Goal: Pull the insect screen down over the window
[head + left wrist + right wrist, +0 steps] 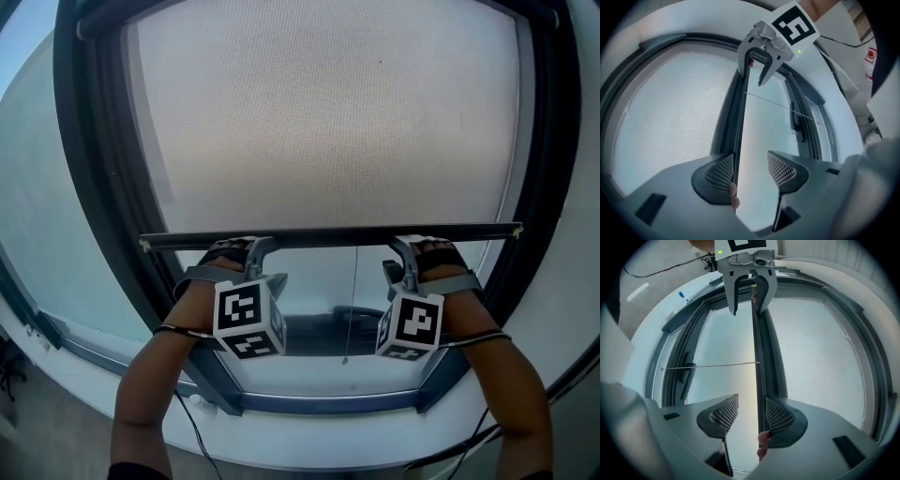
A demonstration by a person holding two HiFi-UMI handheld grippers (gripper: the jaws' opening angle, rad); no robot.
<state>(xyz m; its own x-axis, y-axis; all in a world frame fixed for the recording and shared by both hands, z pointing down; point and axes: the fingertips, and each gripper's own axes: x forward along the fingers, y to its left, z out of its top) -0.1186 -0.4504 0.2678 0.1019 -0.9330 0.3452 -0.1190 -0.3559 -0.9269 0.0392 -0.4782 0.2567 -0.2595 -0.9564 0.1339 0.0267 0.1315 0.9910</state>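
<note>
The grey mesh insect screen [328, 112] covers the upper window down to its dark bottom bar [328, 235]. My left gripper [255, 251] and right gripper [405, 251] both reach up to that bar from below. In the left gripper view the bar [740, 117] runs between the parted jaws, against the left pad [721, 169]; the left gripper [751, 161] is open. In the right gripper view the bar [756, 343] lies against the right pad [778, 416]; the right gripper [751, 408] is open. A fingertip shows beside the bar in each gripper view.
A thin pull cord [353, 291] hangs from the bar's middle over the bare glass below. The dark window frame [84, 187] surrounds the opening, with a handle [796, 123] on one side. A white sill [309, 441] lies beneath, and a black cable [192, 422] trails at lower left.
</note>
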